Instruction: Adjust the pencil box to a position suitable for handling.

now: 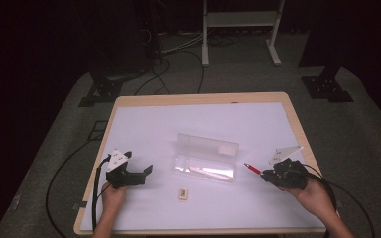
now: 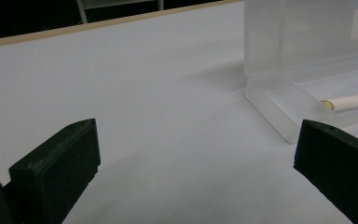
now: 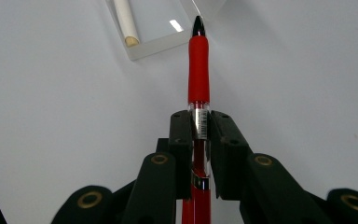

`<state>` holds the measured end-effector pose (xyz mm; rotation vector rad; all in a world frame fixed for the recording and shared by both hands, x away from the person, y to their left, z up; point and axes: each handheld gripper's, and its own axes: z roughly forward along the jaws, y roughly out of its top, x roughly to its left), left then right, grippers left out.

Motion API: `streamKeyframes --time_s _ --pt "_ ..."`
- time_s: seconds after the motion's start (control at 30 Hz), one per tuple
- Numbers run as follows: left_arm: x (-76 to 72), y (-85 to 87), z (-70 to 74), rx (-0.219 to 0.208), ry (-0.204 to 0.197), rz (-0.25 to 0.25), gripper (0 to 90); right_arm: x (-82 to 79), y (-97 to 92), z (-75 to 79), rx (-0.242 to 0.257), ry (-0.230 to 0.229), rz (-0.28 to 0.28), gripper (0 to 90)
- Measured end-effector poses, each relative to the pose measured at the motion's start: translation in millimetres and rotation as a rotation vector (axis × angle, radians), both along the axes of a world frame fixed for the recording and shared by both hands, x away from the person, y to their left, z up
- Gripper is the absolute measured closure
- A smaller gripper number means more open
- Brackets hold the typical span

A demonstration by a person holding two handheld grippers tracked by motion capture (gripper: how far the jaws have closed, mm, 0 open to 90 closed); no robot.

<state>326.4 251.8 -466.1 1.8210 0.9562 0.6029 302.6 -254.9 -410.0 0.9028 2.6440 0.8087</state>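
While the right claw (image 3: 199, 135) is clamped on a red pen (image 3: 198, 70), the pen's clear middle section sits pinched between both pads, with the red grip and black tip sticking out past them toward 12 o'clock in the right gripper view. From the high view that same right claw (image 1: 267, 174) sits at about 4 o'clock on the desk (image 1: 144, 124), the pen (image 1: 252, 168) aimed toward 10 o'clock at the clear plastic case (image 1: 206, 158), tip close to its right end but not touching.

The case is pretty much dead centre, lid standing open along its far side. A white stick-like thing (image 2: 349, 101) lies in its tray, can't tell what it is exactly.

The left claw (image 1: 146, 172) is over at 8 o'clock, jaws spread wide with nothing between them, pointed at the case's left end and apart from it.

A small tan block (image 1: 182, 193) lies at 6 o'clock, near the front edge, just in front of the case.
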Motion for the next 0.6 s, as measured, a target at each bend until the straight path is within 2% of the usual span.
streamKeyframes --time_s 0.6 --pt "0.0 -0.1 0.0 -0.004 0.0 0.0 0.0 4.8 22.7 11.2 -0.007 -0.025 0.065 78.9"
